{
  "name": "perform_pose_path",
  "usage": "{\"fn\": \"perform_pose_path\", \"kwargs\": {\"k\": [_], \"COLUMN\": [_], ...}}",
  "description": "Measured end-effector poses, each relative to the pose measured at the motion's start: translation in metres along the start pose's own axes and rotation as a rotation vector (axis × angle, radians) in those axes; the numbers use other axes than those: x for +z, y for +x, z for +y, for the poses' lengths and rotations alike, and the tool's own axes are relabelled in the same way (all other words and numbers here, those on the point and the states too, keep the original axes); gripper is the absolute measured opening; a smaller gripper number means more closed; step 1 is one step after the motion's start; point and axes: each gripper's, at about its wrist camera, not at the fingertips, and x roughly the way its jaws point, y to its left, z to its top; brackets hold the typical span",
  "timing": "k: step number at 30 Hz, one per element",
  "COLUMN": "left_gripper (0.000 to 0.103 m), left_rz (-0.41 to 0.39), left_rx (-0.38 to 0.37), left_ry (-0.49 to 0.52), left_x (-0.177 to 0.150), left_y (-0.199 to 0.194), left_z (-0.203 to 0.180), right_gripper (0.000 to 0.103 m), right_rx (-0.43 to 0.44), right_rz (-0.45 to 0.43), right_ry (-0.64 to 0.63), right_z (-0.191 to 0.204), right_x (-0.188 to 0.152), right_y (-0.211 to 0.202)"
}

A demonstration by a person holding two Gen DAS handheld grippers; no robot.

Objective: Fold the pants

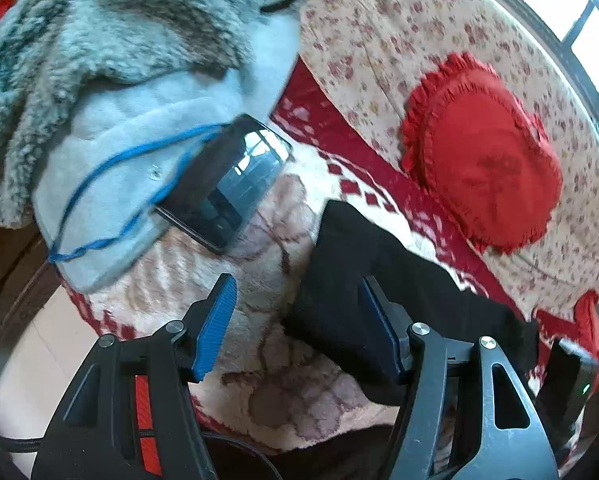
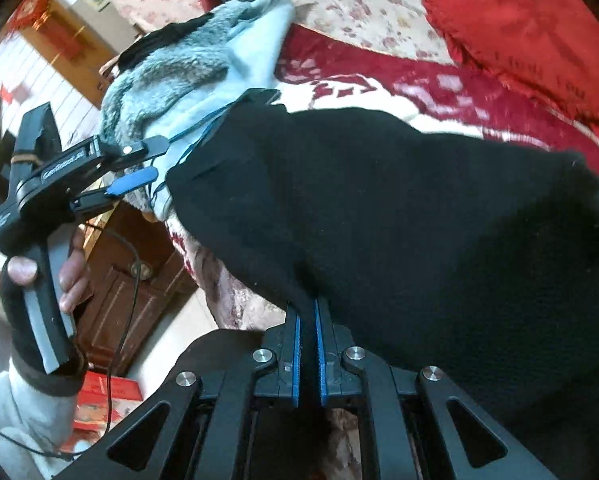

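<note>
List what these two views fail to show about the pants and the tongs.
- Black pants: the right wrist view cuts them off at its right edge; whether they are folded cannot be told.
- Pants in the left wrist view: partly behind a blue pad of the open left tongs.
- Right tongs: shut on the pants; the cloth covers their tips.
- Phone: screen shows only glare.

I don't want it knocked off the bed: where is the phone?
In the left wrist view the phone lies left of centre, half on the grey fleece garment, just up-left of the black pants.
</note>
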Motion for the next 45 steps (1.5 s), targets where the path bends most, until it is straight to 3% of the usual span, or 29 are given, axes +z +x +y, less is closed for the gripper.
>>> {"fn": "perform_pose_path", "kwargs": {"k": [3,5,6,13,16,20,23,24,26,30,34,37,40,42,45], "left_gripper": [0.063,0.063,0.063,0.063,0.063,0.063,0.063,0.063,0.063,0.063,0.063,0.063,0.063,0.063,0.063], "left_rz": [0.036,0.03,0.025,-0.035,-0.042,-0.046,-0.031,-0.025,-0.011,-0.012,-0.01,-0.002,0.006,-0.002,-0.002], "left_rx": [-0.012,0.008,0.016,-0.008,-0.001,0.021,0.033,0.038,0.045,0.042,0.028,0.031,0.024,0.01,-0.004], "left_ry": [0.06,0.097,0.118,0.124,0.146,0.179,0.18,0.18,0.183,0.19,0.175,0.169,0.175,0.19,0.205], "left_x": [-0.009,-0.013,-0.015,-0.009,-0.01,-0.011,-0.011,-0.011,-0.012,-0.012,-0.012,-0.015,-0.019,-0.021,-0.019], "left_y": [0.011,0.015,0.017,0.009,0.011,0.016,0.021,0.022,0.025,0.02,0.018,0.021,0.021,0.013,0.007], "left_z": [-0.019,-0.03,-0.036,-0.052,-0.06,-0.07,-0.071,-0.071,-0.071,-0.072,-0.07,-0.07,-0.075,-0.079,-0.081], "right_gripper": [0.014,0.033,0.034,0.041,0.041,0.046,0.045,0.041,0.007,0.005,0.005,0.005,0.005,0.007,0.013], "right_rx": [0.041,0.031,0.015,-0.106,-0.088,-0.15,-0.085,-0.086,-0.102,-0.113,-0.134,-0.153,-0.205,-0.168,-0.186], "right_rz": [-0.046,-0.101,-0.136,-0.346,-0.468,-0.472,-0.493,-0.516,-0.537,-0.592,-0.64,-0.581,-0.491,-0.434,-0.456], "right_ry": [0.07,0.125,0.166,0.596,0.753,0.808,0.856,0.85,0.825,0.754,0.689,0.7,0.744,0.822,0.807], "right_z": [-0.008,-0.018,-0.028,-0.145,-0.189,-0.222,-0.242,-0.245,-0.246,-0.224,-0.181,-0.162,-0.168,-0.178,-0.173], "right_x": [0.0,-0.007,-0.014,-0.085,-0.107,-0.107,-0.101,-0.096,-0.09,-0.095,-0.13,-0.163,-0.182,-0.196,-0.205], "right_y": [-0.019,-0.043,-0.059,-0.161,-0.189,-0.19,-0.179,-0.181,-0.182,-0.206,-0.252,-0.26,-0.239,-0.225,-0.237]}}
